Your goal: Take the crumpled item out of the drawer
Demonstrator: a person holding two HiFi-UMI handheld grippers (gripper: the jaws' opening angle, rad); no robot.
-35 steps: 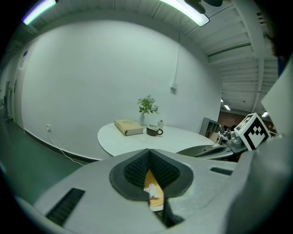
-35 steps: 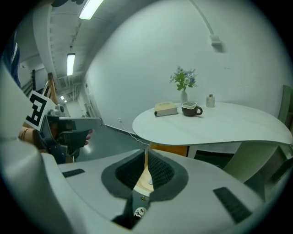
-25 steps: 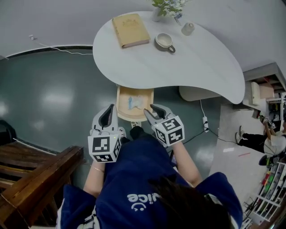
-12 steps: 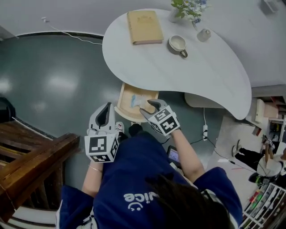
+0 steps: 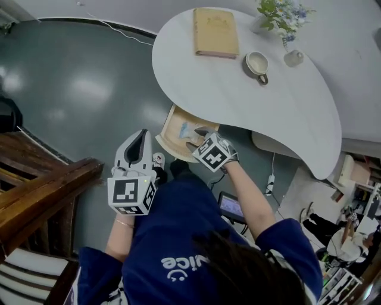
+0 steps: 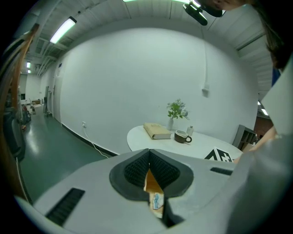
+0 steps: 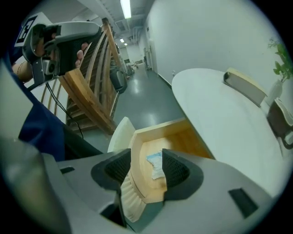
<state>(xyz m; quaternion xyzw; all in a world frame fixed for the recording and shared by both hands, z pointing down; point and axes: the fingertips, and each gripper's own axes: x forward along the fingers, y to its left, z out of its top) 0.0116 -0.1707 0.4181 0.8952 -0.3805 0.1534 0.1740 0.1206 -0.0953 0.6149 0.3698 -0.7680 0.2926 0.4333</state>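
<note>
Room, head view: we looked down on a glossy dark floor [image 5: 89,89], a white rounded table [image 5: 238,101] and a wooden stair rail [image 5: 41,190] at the left.
Tabletop, head view: a tan book [image 5: 215,33], a cup [image 5: 257,62] and a vase of flowers [image 5: 280,15] sat at the far side, well apart from the drawer [image 5: 172,128].
Head view, drawer: it stood pulled out from under the table's near edge, and the crumpled item [image 5: 186,127], pale with some blue, lay on its wooden floor.
Head view, right gripper [image 5: 195,138]: we held it at the drawer's near end, jaws over the front rim, just beside the crumpled item.
Head view, left gripper [image 5: 139,143]: we held it to the left of the drawer, clear of it, above the floor.
Left gripper view, jaws: the two pads met at their tips with nothing between them. Through the slit below we saw the drawer's wood and the crumpled item [image 6: 157,201] well beyond.
Left gripper view, background: the table [image 6: 206,144] carried the book [image 6: 158,131], cup [image 6: 181,136] and flowers before a white wall.
Right gripper view, jaws: they stood apart and were opening, with the drawer's front wall rising between them.
Right gripper view, crumpled item [image 7: 155,162]: it lay on the drawer floor past that wall, in line with the gap and nearer the pad on the view's right. Neither pad pressed on it.
</note>
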